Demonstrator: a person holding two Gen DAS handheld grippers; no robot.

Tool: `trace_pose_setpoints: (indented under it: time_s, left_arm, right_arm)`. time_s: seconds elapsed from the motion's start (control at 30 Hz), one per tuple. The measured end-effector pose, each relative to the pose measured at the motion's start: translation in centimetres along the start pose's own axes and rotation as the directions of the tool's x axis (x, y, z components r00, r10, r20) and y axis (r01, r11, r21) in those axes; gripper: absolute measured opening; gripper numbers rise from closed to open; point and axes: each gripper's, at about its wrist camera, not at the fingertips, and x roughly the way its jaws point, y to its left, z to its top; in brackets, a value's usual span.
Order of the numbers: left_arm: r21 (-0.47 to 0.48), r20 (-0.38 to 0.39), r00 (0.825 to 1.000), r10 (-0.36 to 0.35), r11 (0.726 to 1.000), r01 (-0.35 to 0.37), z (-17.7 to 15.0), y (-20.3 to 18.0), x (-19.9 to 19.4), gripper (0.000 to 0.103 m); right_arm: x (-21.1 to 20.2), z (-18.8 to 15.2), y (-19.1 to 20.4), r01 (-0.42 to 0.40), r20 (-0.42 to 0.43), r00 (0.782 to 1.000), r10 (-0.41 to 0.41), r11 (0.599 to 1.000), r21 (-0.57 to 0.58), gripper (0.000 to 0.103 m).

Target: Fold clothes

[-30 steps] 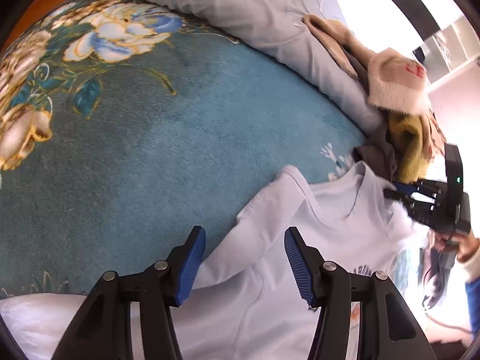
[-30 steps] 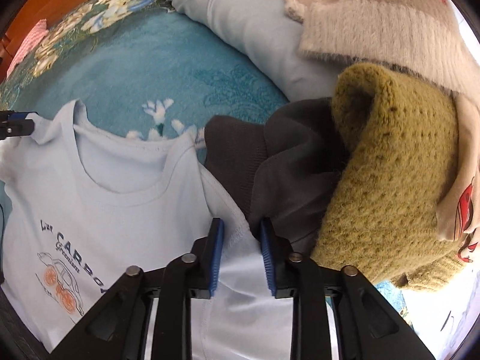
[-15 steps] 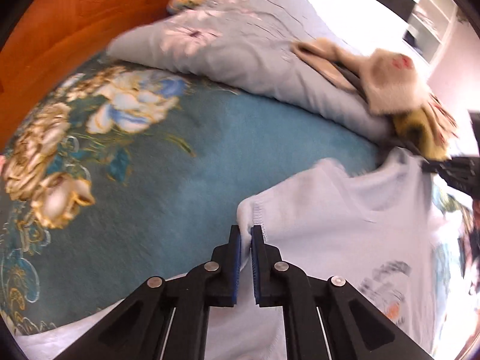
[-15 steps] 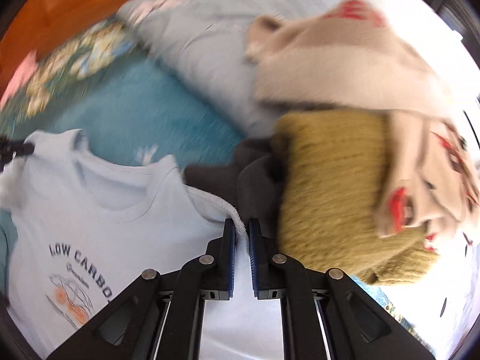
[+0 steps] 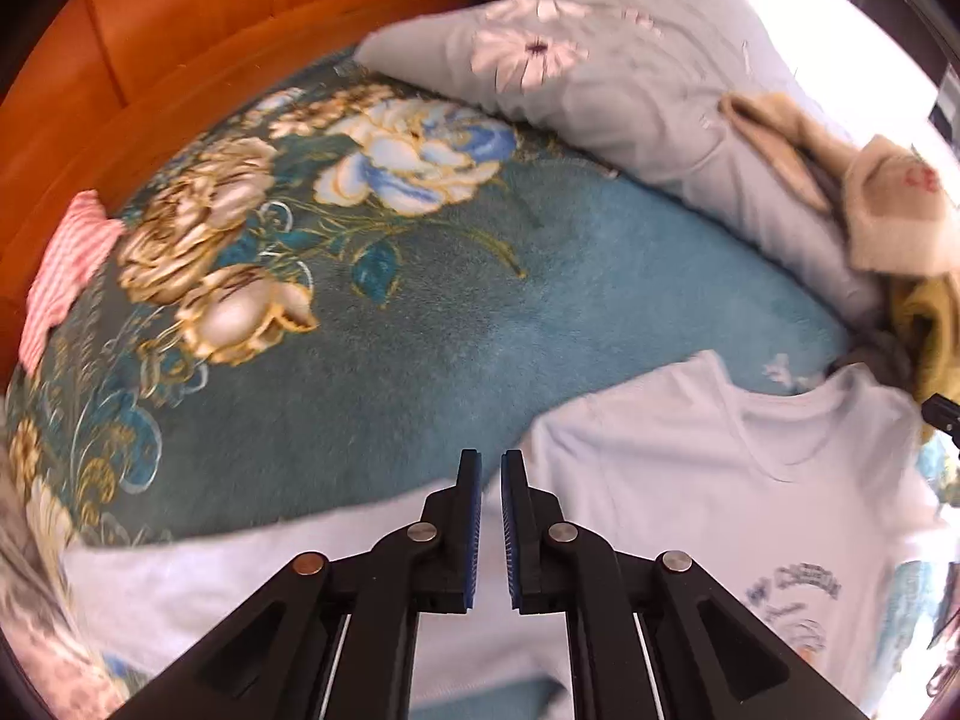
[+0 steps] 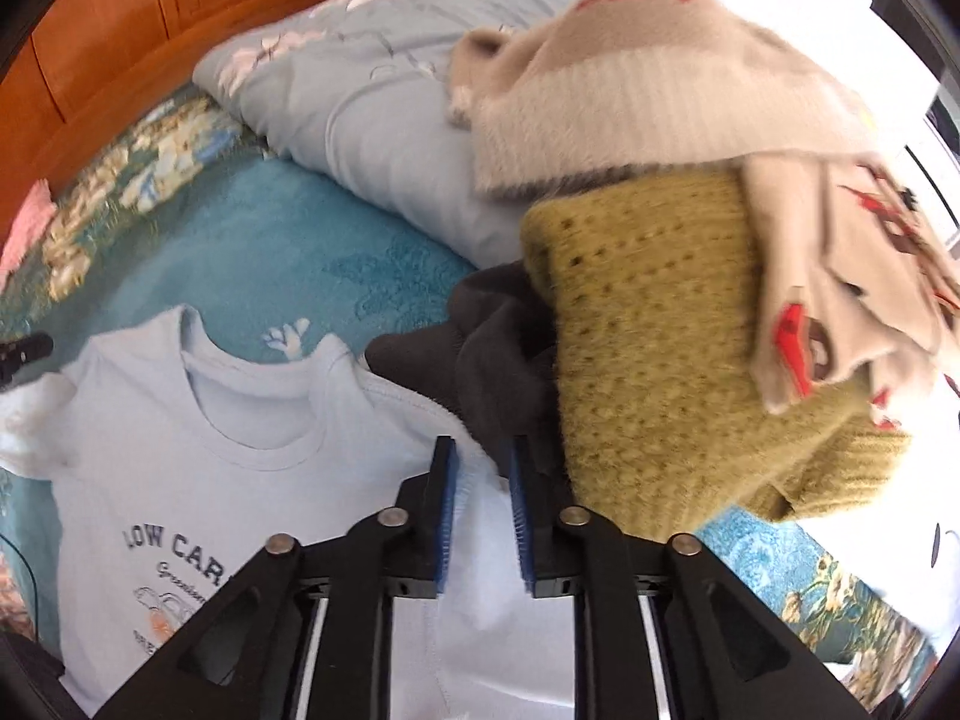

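Note:
A pale blue T-shirt (image 5: 720, 480) with a car print lies face up on the teal floral blanket (image 5: 390, 330); it also shows in the right wrist view (image 6: 210, 450). My left gripper (image 5: 486, 462) is nearly shut, with the shirt's left sleeve between its jaws. My right gripper (image 6: 483, 456) stands slightly apart over the right sleeve (image 6: 480, 516), which lies slack between the jaws.
A pile of clothes sits right of the shirt: olive knit sweater (image 6: 660, 360), dark grey garment (image 6: 492, 348), beige sweater (image 6: 630, 72). A grey floral pillow (image 5: 600, 60) lies behind. A wooden headboard (image 5: 180, 30) and a pink striped cloth (image 5: 66, 264) are at left.
Both grippers closed on the sleeves, lifted and shifted the shirt. Now the shirt lies flat and the right jaws have parted a little; the left stays nearly closed.

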Motion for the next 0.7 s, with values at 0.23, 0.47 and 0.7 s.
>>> trace_pose_setpoints:
  time_s: [0.23, 0.47, 0.7]
  left_arm:
    - [-0.130, 0.013, 0.987, -0.160, 0.979, 0.160, -4.2, -3.1, -5.9, 0.053]
    - [-0.239, -0.002, 0.962, -0.274, 0.934, 0.266, -10.9, -6.2, -6.8, 0.067]
    - [-0.340, -0.057, 0.966, -0.251, 0.915, 0.218, -16.2, -6.4, -5.2, 0.068]
  right_arm:
    - [-5.3, -5.7, -4.5, -0.115, 0.067, 0.992, 0.104, 0.977, 0.179, 0.037]
    - [-6.7, -16.7, -12.5, -0.112, 0.004, 0.992, 0.125, 0.870, 0.480, 0.037]
    - [-9.8, -22.1, -20.3, -0.015, 0.031, 0.999, -0.006, 0.775, 0.631, 0.054]
